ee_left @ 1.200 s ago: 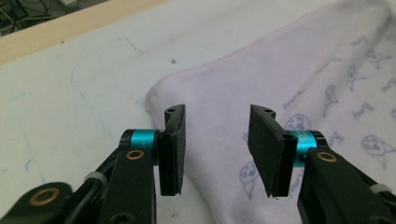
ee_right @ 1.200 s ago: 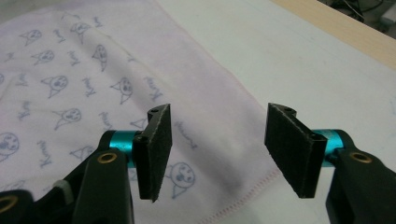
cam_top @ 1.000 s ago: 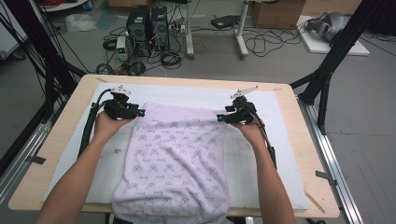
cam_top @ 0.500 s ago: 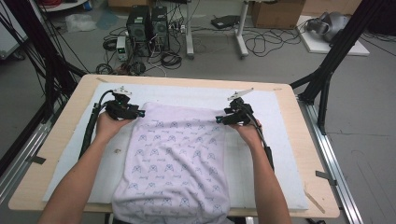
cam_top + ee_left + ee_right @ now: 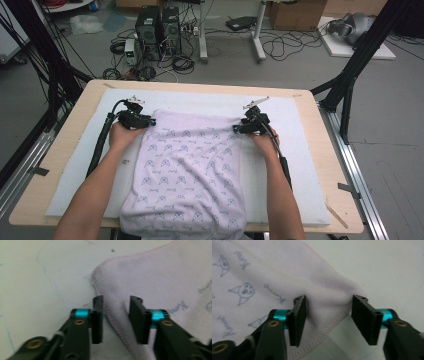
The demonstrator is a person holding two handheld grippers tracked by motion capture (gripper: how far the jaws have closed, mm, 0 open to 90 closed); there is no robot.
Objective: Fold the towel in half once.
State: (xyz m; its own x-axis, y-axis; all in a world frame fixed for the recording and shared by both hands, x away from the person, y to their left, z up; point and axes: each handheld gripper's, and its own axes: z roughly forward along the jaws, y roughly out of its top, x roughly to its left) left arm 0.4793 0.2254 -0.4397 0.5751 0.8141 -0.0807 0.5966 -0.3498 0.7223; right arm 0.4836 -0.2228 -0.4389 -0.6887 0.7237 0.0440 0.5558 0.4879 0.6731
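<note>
A pale lilac towel point(image 5: 190, 170) printed with small blue cat faces lies flat on a white mat point(image 5: 300, 165), its near end hanging over the table's front edge. My left gripper point(image 5: 150, 121) is at the towel's far left corner. In the left gripper view the towel point(image 5: 162, 277) has its stitched hem running between the jaws of that gripper point(image 5: 115, 300), which have just been closing and still show a gap. My right gripper point(image 5: 236, 129) is at the far right corner. There the towel point(image 5: 274, 272) humps up between the closing jaws of that gripper point(image 5: 327, 298), still apart.
The mat covers most of a wooden table point(image 5: 65, 150). Black frame posts point(image 5: 55, 75) stand at both sides of the table. On the floor beyond it are computer towers point(image 5: 157, 27), tangled cables and a cardboard box point(image 5: 295, 12).
Both hands have sunk a little onto the towel's far corners. The towel itself has stayed in place.
</note>
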